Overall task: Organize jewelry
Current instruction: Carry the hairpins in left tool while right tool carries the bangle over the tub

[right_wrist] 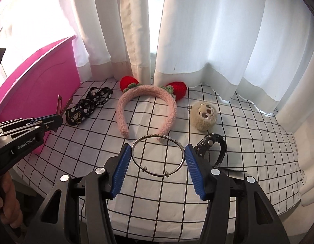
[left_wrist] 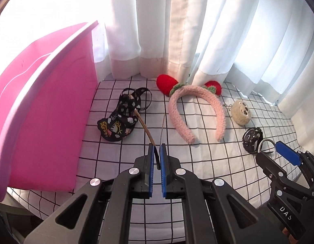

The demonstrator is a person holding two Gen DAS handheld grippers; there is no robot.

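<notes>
2 grippers over a checked cloth by white curtains

The left gripper (left_wrist: 157, 152) pinches a thin hair clip (left_wrist: 145, 128); the right gripper (right_wrist: 158, 156) clamps a silver bangle (right_wrist: 158, 140) above the grid cloth (right_wrist: 248, 142), pink bin (left_wrist: 45, 111) at left.

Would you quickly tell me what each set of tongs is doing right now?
Left tongs: shut on a thin hair clip, its prongs sticking out in front.
Right tongs: closed on a silver bangle, pads pressing its two sides.
</notes>
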